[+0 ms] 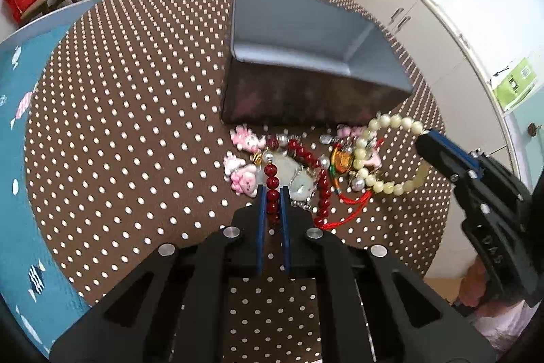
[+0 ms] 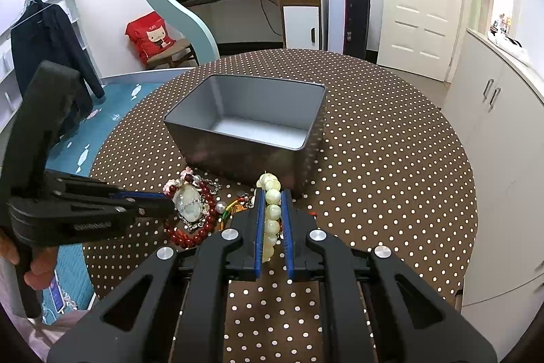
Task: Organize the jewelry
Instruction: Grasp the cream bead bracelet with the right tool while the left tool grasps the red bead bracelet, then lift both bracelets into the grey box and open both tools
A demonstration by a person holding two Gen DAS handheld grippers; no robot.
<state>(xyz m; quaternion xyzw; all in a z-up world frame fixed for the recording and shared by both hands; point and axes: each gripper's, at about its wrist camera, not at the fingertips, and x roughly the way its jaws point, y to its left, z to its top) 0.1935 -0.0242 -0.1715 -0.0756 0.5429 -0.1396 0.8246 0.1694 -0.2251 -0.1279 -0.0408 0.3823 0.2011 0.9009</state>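
A: Where are the beads?
B: The left gripper [image 1: 272, 193] pinches the red beads [image 1: 273, 182]. The right gripper [image 2: 273, 193] pinches the pale beads [image 2: 272, 213], partly hidden between its fingers.
A: And the box [image 2: 238, 155]?
B: Behind the jewelry pile [image 1: 306, 165]. The tangled small charms are hard to tell apart.

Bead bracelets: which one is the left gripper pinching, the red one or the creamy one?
The red bead bracelet. Its dark red beads sit between the left gripper fingers; the cream bead bracelet is in the right gripper.
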